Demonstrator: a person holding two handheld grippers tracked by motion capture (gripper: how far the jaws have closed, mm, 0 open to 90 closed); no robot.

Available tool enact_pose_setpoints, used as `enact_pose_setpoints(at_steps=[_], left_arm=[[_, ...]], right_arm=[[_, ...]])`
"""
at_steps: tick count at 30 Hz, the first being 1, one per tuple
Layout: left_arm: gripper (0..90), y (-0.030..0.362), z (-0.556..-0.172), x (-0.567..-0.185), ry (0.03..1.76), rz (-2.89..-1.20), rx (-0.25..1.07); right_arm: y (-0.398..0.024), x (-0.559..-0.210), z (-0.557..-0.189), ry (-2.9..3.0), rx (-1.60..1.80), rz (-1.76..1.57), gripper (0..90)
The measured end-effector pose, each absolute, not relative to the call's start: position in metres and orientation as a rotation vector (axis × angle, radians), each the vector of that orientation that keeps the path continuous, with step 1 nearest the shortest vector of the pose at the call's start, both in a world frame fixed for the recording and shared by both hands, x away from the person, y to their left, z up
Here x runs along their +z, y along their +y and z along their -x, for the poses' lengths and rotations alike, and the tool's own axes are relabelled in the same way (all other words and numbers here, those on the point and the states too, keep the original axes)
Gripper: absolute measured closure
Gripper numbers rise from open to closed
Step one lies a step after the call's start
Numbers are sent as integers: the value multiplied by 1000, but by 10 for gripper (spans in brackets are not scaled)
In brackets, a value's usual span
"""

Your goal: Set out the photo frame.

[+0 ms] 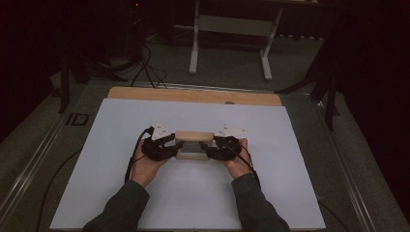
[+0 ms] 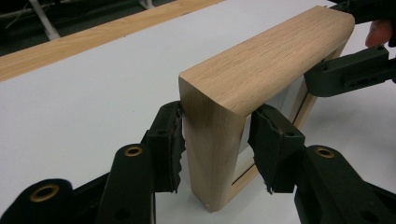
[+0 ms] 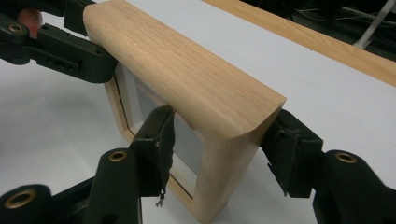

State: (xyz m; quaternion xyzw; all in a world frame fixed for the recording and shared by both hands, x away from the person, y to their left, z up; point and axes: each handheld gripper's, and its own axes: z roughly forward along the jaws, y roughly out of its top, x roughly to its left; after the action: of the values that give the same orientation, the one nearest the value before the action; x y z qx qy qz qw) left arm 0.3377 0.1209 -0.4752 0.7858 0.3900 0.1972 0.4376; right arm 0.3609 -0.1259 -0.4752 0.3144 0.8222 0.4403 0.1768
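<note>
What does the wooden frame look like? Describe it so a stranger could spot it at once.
Find the white sheet covering the table; near its middle stands a pale wooden frame on edge. It is thick, with rounded corners and a grey panel inside, clamped at one end by the left hand-held gripper and at the other by the right hand-held gripper. It is the sheet's one wooden thing.

one wooden picture frame [image 1: 194, 145] stands upright on one white table mat [image 1: 121, 193], which lies on one wooden tabletop [image 1: 193, 95]. two black grippers meet the frame, the left gripper [image 1: 170, 146] at one end and the right gripper [image 1: 216, 147] at the other. each carries one grey three-cornered plate, two plates in all. two hands and two dark sleeves come in from below. beyond the table stands one pale stand with two legs [image 1: 231, 36].
</note>
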Motion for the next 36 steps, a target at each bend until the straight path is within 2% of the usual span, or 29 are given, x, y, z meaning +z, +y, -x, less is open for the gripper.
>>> enact_pose_setpoints(at_steps=[14, 22, 36], left_arm=[[534, 123, -337, -481, 985, -1902, 458], [566, 124, -333, -495, 979, -1984, 446], [628, 126, -333, -502, 999, -1994, 424]], right_arm=[[-127, -478, -362, 2336, 1261, -894, 449], [-135, -491, -358, 2367, 1233, -898, 467], [-147, -495, -356, 2383, 1278, -917, 585]])
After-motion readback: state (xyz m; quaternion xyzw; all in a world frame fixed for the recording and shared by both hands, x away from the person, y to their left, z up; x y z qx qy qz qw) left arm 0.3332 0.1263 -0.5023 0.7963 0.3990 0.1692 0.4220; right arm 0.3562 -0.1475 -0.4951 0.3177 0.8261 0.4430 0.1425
